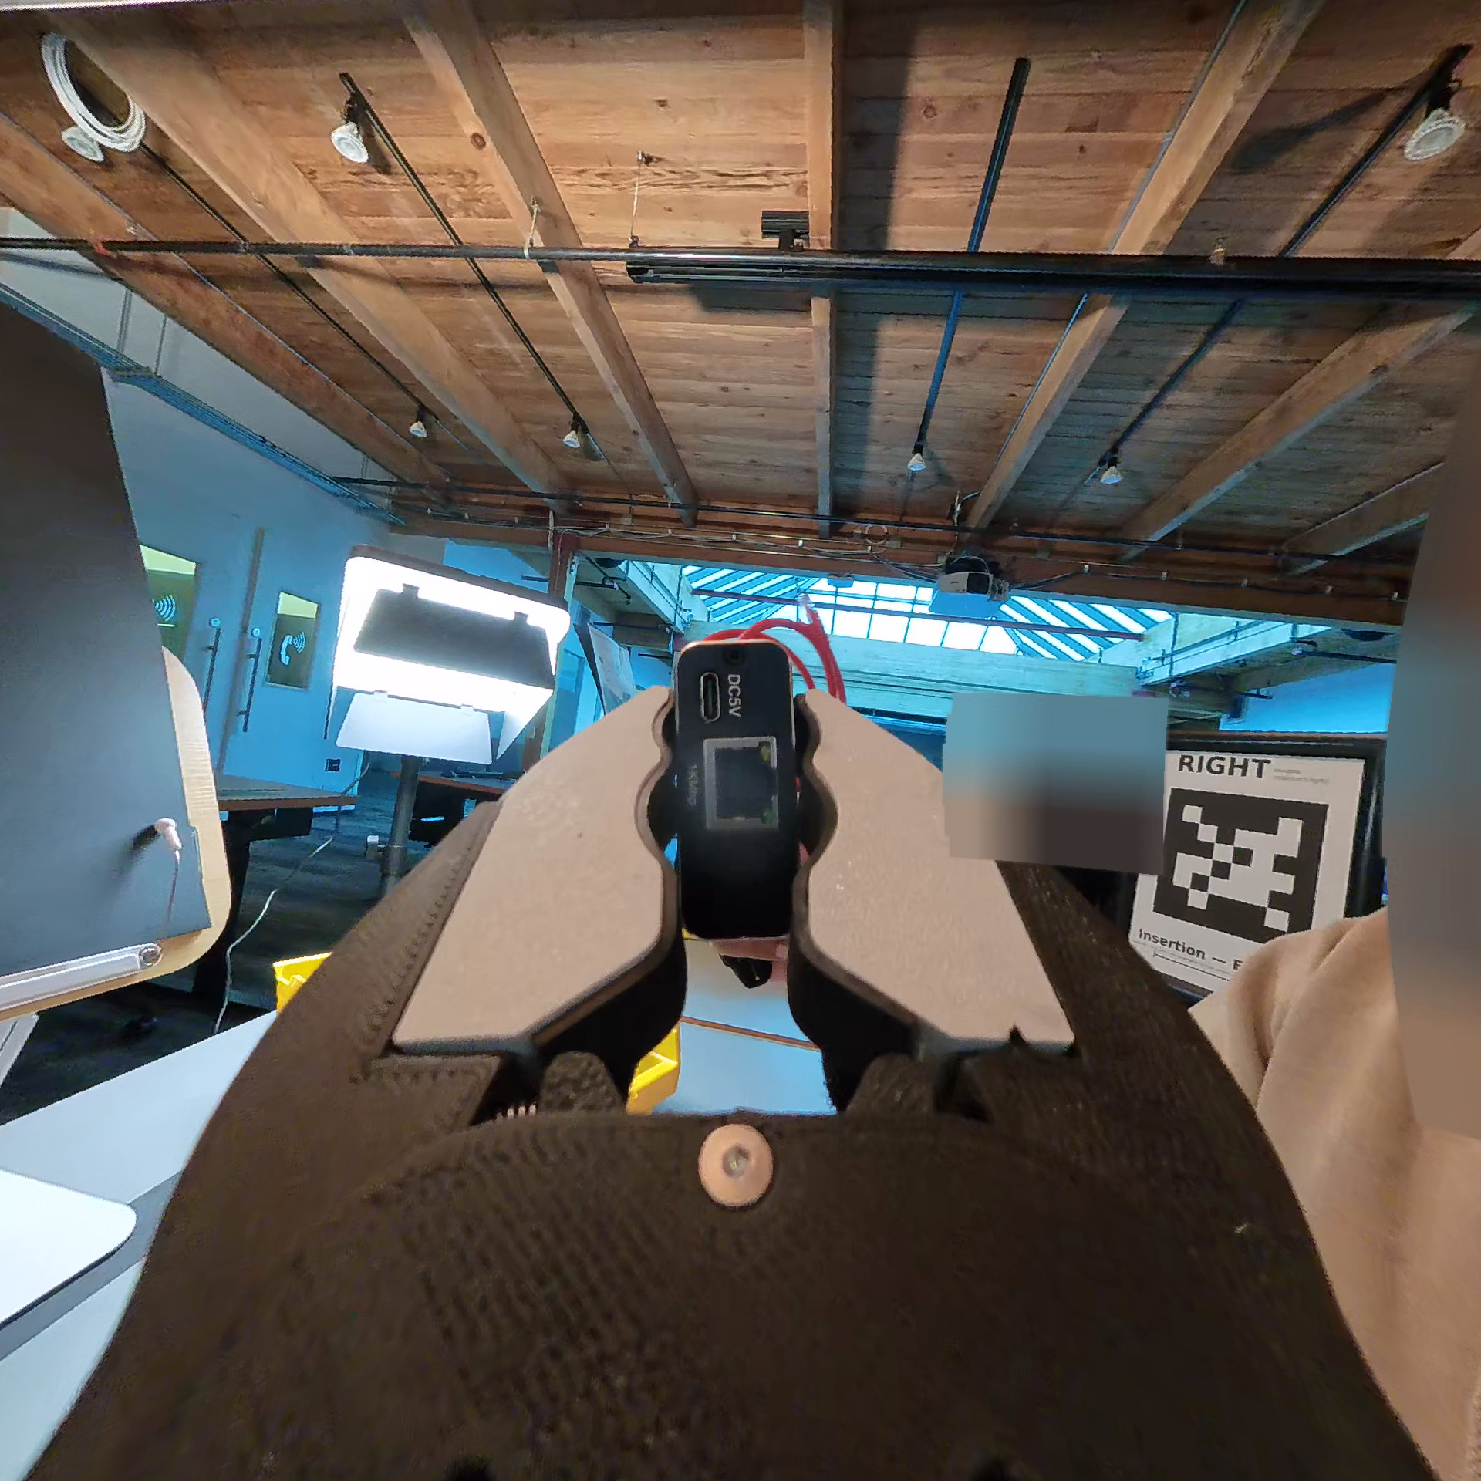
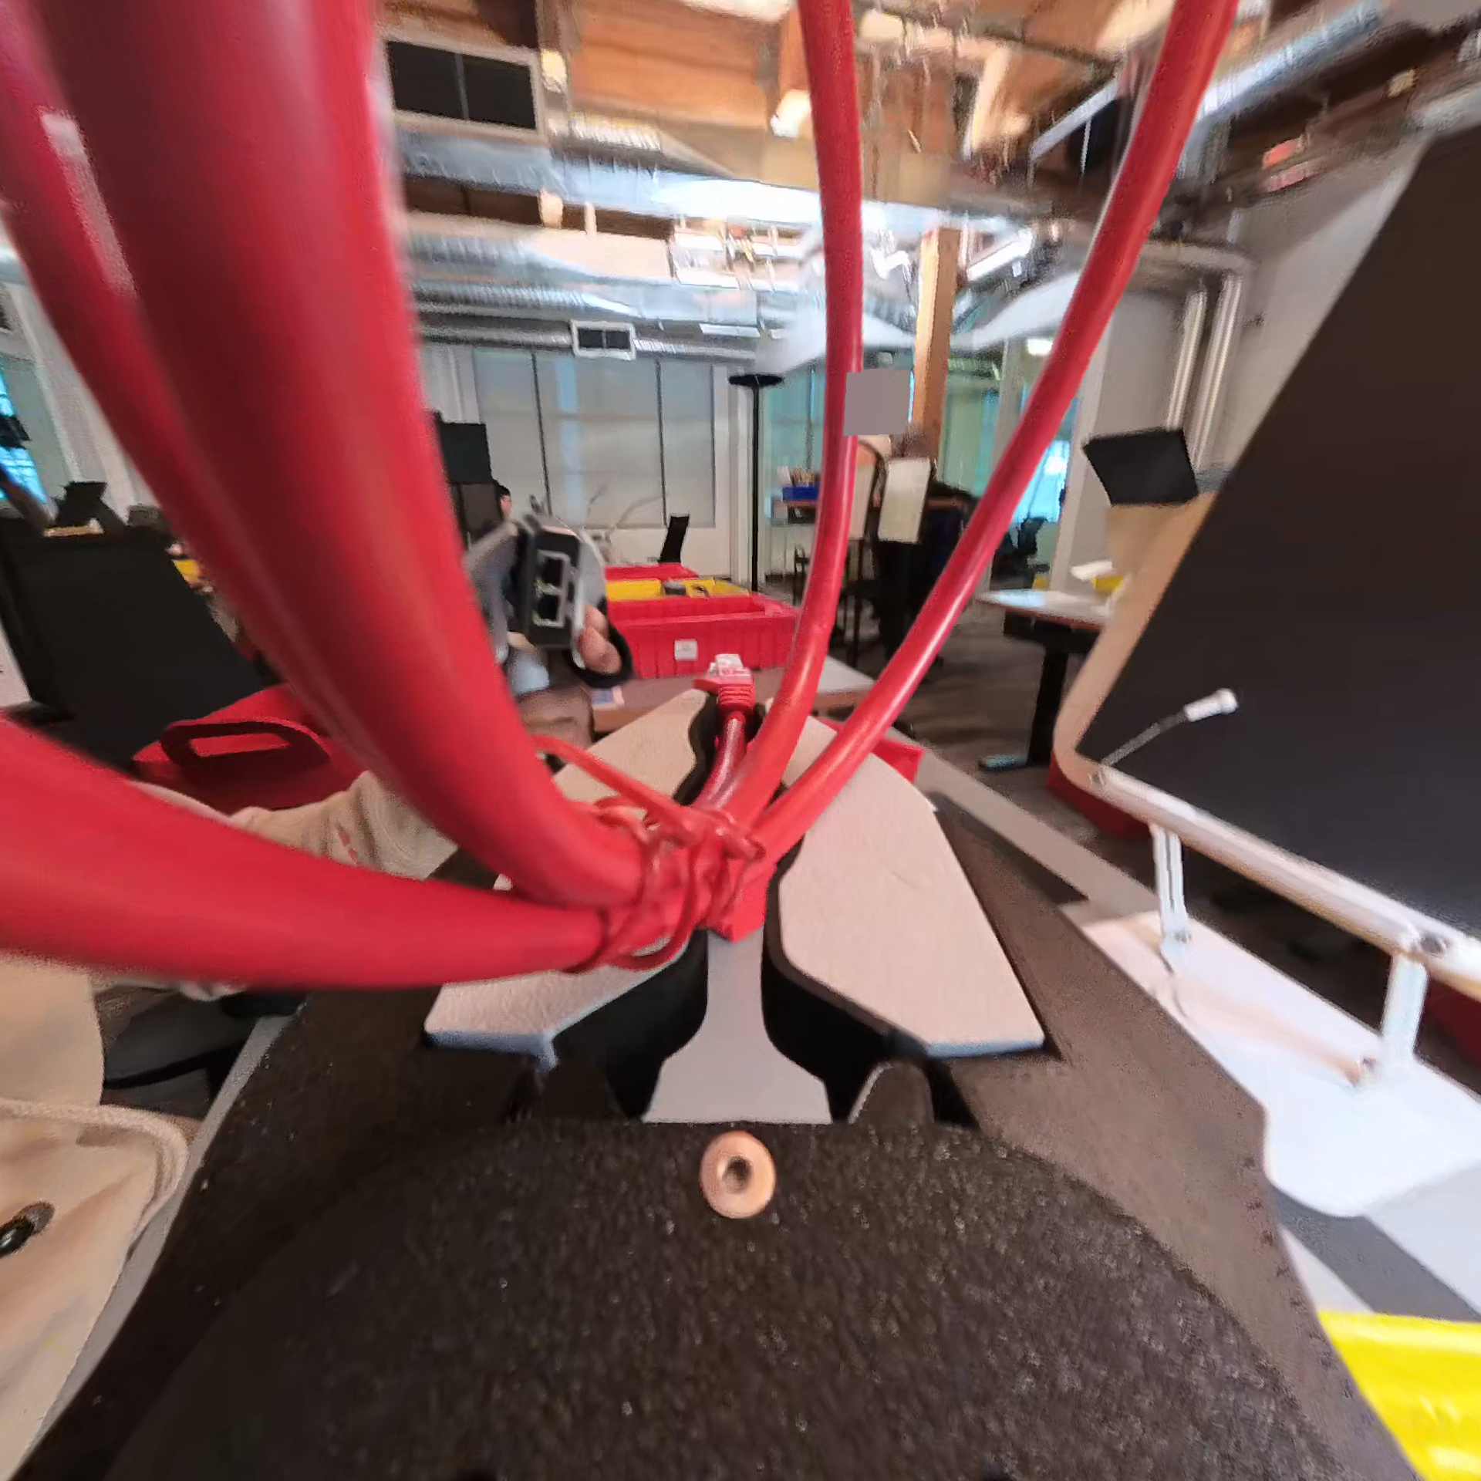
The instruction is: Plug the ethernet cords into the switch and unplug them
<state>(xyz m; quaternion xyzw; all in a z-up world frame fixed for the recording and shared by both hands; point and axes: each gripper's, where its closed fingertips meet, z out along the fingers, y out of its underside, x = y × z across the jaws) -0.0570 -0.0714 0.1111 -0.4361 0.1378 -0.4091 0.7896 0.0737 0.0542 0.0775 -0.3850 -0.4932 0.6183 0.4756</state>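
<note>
My left gripper (image 1: 736, 721) is shut on a small black switch (image 1: 736, 801) and holds it upright in the air, an empty port facing the camera. Red cable (image 1: 809, 641) shows just behind it. In the right wrist view the switch (image 2: 553, 593) appears farther off to the left, held by the other gripper, with two open ports facing me. My right gripper (image 2: 733, 721) is shut on a red ethernet cord (image 2: 733, 749) just behind its clear plug (image 2: 728, 667), which points forward past the fingertips. The cord's bundled red loops (image 2: 264, 481) arch over the camera, tied together (image 2: 681, 873).
A black panel on a white stand (image 2: 1282, 641) stands at the right. Red and yellow bins (image 2: 697, 617) sit behind the switch. A board with a black-and-white marker (image 1: 1242, 857) and a beige sleeve (image 1: 1362, 1122) are at the right of the left wrist view. The grippers' ends are close to 20 cm from one another.
</note>
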